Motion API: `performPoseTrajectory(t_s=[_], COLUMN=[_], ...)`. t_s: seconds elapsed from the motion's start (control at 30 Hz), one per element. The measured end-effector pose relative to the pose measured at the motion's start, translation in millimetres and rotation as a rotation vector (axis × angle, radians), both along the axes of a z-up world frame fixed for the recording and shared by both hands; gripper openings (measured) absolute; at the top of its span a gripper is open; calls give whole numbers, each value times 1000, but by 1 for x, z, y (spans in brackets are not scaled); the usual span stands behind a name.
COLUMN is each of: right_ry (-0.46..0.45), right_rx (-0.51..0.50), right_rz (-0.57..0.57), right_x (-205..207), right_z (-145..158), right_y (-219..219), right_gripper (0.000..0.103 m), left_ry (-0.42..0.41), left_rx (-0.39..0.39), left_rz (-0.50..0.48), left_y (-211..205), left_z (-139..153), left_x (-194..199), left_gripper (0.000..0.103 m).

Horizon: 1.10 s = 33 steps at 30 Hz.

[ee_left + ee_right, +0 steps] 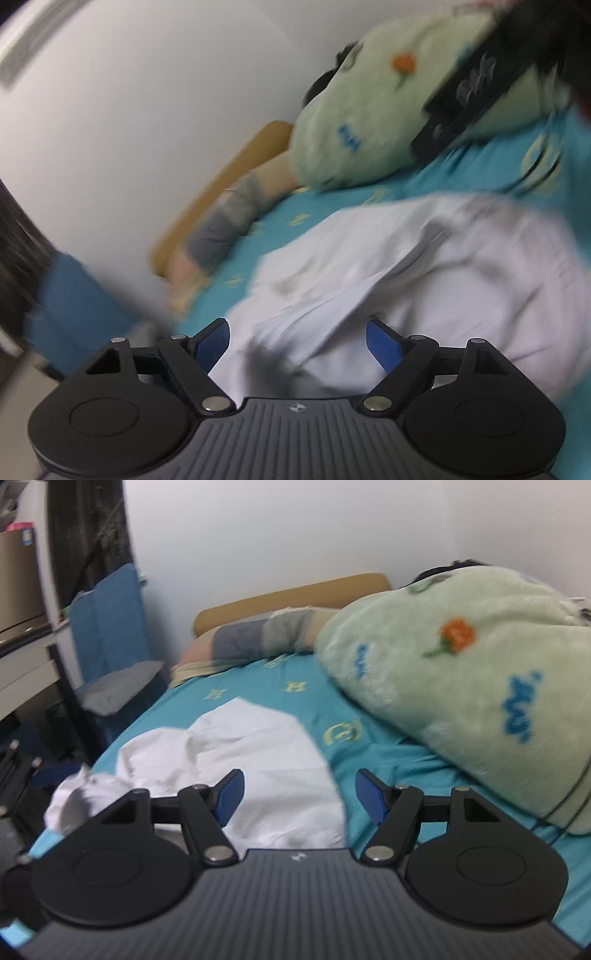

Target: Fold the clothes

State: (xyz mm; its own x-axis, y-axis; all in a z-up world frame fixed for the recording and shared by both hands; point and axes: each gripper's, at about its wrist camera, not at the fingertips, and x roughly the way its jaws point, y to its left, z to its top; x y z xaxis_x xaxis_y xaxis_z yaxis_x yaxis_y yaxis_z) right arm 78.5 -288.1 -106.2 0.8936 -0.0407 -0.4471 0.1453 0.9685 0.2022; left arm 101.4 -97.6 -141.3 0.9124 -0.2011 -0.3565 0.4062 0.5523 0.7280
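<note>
Teal bed (388,760) carrying white garment (258,746), rumpled; both tools (297,345) (299,794) hanging spread, empty, risking bunched grabs.

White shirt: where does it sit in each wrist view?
Left wrist: white shirt fills lower centre and right, blurred, just past the open fingers.
Right wrist: it lies lower left to centre on the teal sheet.
Shared landmark: green flowered blanket, upper right in both.
</note>
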Motion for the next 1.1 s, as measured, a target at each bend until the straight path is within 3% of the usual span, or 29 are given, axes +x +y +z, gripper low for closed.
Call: performPoseTrajectory(t_s=[0.2, 0.27, 0.4, 0.6, 0.73, 0.83, 0.97, 1.1], right_ry=[80, 117, 187, -59, 5, 50, -70, -209], right_rx=[-46, -109, -136, -83, -235, -260, -152, -139], right_rz=[214, 259, 321, 366, 316, 146, -57, -129], right_x=[4, 5, 7, -23, -22, -24, -44, -67], right_z=[-11, -16, -23, 8, -2, -4, 23, 44], right_y=[38, 54, 69, 76, 94, 83, 52, 41], right_gripper=[69, 69, 69, 69, 69, 69, 69, 69], left_ry=[-176, -201, -248, -324, -347, -323, -295, -240], left_rx=[-176, -252, -338, -405, -425, -434, -431, -370], left_rz=[215, 239, 246, 218, 260, 308, 342, 330], left_y=[24, 31, 33, 30, 32, 36, 33, 22], left_z=[26, 40, 65, 97, 107, 110, 107, 90], left_x=[17, 16, 1, -26, -38, -43, -48, -40], left_gripper=[86, 87, 88, 88, 88, 89, 89, 89])
